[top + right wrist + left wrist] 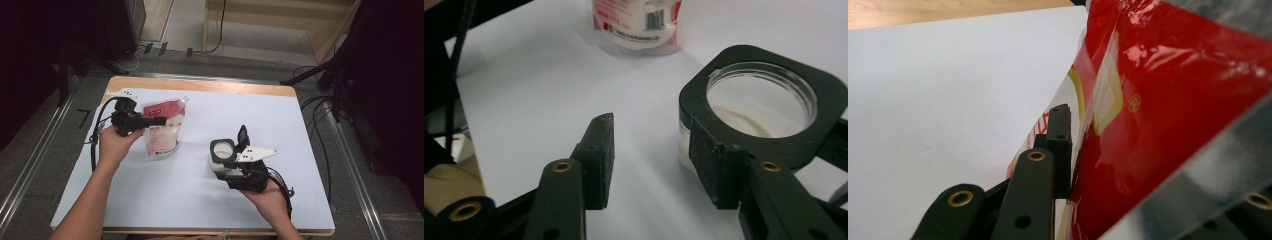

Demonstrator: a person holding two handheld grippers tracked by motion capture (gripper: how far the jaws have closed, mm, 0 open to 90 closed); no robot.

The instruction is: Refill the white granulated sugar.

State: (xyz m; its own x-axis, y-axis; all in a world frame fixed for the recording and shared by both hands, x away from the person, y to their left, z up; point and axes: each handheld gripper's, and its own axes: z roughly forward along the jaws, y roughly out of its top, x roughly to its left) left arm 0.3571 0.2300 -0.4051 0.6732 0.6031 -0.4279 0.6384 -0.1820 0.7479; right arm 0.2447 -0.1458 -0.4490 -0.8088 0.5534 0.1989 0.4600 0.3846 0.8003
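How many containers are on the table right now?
2: a red and white pouch standing at the left, at the left gripper, and a clear jar with a black rim right of centre, by the right gripper. Nothing seems hidden.

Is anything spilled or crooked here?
Nothing spilled. The pouch stands a bit tilted, its top crumpled between the left gripper jaws. The open jar sits upright by the right gripper.
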